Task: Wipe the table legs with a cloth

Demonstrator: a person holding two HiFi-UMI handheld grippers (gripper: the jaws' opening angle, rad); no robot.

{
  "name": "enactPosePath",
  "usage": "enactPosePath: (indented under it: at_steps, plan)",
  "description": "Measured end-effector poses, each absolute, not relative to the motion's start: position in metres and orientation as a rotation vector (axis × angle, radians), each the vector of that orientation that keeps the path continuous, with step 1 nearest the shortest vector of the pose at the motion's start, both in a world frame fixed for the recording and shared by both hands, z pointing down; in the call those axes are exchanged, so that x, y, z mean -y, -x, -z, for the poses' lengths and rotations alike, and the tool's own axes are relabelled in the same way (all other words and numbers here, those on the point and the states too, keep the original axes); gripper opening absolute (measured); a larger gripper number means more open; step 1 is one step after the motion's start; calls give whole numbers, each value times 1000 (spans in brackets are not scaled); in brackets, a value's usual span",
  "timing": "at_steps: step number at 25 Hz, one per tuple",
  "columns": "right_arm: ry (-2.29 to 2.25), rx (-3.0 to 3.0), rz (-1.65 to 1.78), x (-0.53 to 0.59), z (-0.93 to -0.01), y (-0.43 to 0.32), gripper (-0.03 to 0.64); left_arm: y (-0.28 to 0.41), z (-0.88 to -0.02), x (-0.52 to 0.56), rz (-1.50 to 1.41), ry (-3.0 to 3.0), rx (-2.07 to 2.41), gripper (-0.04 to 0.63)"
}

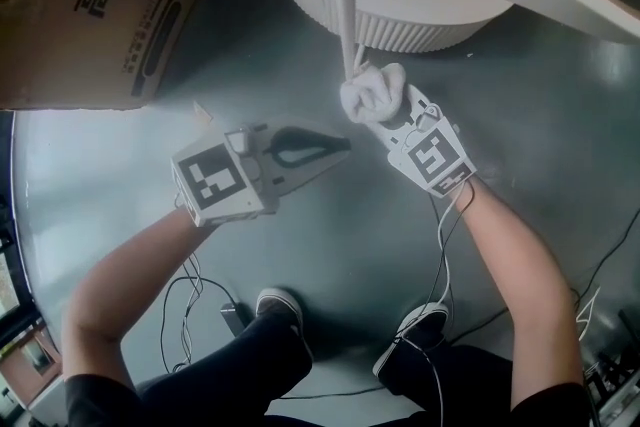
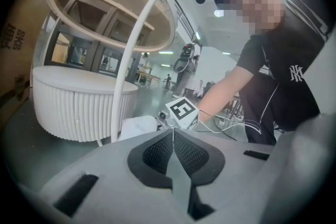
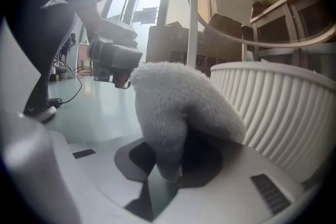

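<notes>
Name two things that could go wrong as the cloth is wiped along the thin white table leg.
1. The right gripper pinches only an edge of the bunched cloth; dragging along the table leg could pull it free.
2. A cable hangs from that gripper down beside the shoe, so a snag or trip seems possible.

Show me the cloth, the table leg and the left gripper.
cloth (image 1: 372, 93), head view, middle of the bundle
table leg (image 1: 346, 5), head view, middle of the rod
left gripper (image 1: 338, 147), head view, at its closed jaw tips
</notes>
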State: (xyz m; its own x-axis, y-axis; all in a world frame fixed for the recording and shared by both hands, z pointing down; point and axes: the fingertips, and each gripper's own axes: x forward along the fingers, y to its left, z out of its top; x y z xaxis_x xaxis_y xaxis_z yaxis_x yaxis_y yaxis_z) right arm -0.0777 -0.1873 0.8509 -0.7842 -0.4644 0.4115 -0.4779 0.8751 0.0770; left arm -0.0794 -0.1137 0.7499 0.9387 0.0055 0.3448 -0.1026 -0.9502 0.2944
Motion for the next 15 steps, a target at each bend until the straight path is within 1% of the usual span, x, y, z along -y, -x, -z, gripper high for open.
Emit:
enactPosePath:
  at_steps: [4,7,9,12,15]
  plan:
    - [-630,2663,-212,215,-906,78,72,87,-790,131,-620,-2787,183,6]
    - [-560,2653,-263,210,-888,67,72,92,-779,129,-626,-2799,200,6]
    - [-507,2730,-198,196,-831,71,72,94,-745,125,-586,-2854,188,6]
    - [-417,2964,-91,176,-710,84,72,96,-685,127,-511,-2933,211,6]
    - [-442,3080,-151,175,-626,87,72,98,-635,128,-520,-3012,178,6]
